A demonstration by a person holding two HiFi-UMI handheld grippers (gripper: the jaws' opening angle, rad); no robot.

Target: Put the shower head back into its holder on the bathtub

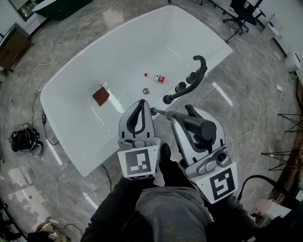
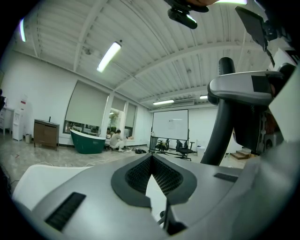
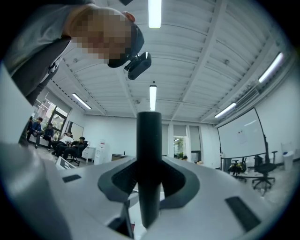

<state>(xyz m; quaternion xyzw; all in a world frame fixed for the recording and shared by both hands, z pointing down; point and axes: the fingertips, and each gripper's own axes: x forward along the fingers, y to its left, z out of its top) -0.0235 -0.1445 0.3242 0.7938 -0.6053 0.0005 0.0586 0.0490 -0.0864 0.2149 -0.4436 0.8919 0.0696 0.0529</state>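
The white bathtub (image 1: 71,90) lies ahead of me, with a black curved faucet (image 1: 195,76) and black knobs (image 1: 180,87) on its near right rim. My right gripper (image 1: 189,112) is shut on the dark shower head (image 1: 200,126), just short of that rim. In the right gripper view its handle (image 3: 149,154) stands upright between the pads. A thin grey hose (image 1: 161,113) runs from it toward the rim. My left gripper (image 1: 140,104) hovers beside it, shut with nothing in it; its pads (image 2: 140,176) meet at the tip. I cannot make out the holder.
Inside the tub lie a red-brown cloth (image 1: 101,96), a small red-labelled bottle (image 1: 155,78) and the drain (image 1: 146,90). Cables (image 1: 26,139) lie coiled on the marble floor to the left. Office chairs (image 1: 241,14) stand far right, a black stand (image 1: 289,127) at the right edge.
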